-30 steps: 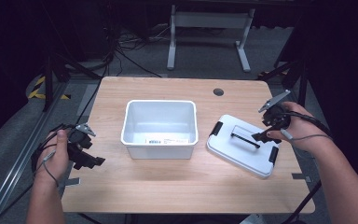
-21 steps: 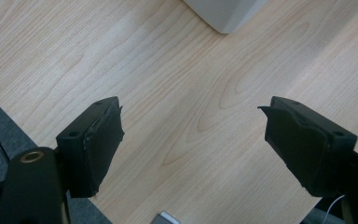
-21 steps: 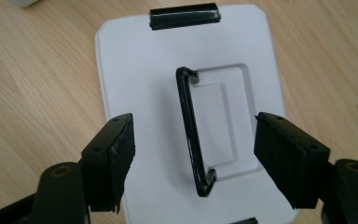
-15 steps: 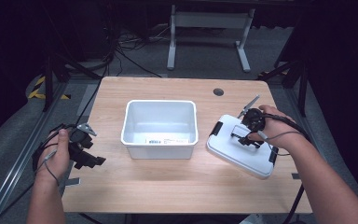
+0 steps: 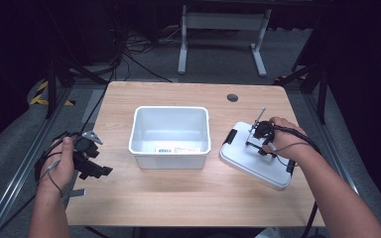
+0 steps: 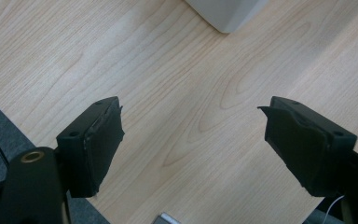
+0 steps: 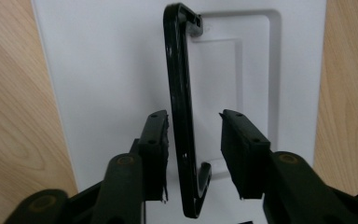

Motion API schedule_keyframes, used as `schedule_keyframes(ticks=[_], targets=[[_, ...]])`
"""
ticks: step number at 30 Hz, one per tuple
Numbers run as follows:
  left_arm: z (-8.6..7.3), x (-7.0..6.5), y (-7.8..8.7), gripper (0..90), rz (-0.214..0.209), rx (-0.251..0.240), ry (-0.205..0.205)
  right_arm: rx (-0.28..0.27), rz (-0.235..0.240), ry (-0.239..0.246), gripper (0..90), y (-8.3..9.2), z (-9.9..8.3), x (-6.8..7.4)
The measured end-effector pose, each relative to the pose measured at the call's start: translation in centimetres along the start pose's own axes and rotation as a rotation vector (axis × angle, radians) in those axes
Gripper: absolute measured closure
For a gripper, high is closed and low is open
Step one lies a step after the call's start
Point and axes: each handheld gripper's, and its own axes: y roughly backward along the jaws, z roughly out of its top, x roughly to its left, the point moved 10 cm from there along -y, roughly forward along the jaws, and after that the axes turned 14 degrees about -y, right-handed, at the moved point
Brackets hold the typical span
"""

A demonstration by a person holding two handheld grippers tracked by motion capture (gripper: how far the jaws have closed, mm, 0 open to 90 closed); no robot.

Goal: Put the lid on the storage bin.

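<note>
Your right hand-held gripper (image 7: 193, 156) has moved in over the white lid (image 5: 258, 157), its open jaws now straddling the black handle (image 7: 179, 107), ready to grip, while your left hand-held gripper (image 6: 193, 149) rests open above the surface (image 5: 178, 198).

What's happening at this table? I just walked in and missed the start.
A person works with a gripper in each hand. The right gripper is over the white plastic lid, its jaws open on either side of the lid's raised black handle, not yet closed on it. The left gripper hovers open above the bare wooden table. The open white plastic bin sits mid-table.
</note>
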Motion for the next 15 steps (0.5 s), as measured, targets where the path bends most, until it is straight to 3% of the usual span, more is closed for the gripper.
schedule_keyframes(ticks=[8, 15], targets=[[0.01, -0.03, -0.11, 20.0, -0.006, 0.002, 0.002, 0.010, -0.018, 0.042, 83.3, 0.00, -0.07, -0.30], [-0.04, -0.07, -0.16, 20.0, -0.009, 0.009, 0.011, -0.010, -0.043, 0.068, 85.1, 0.23, 0.12, -0.70]])
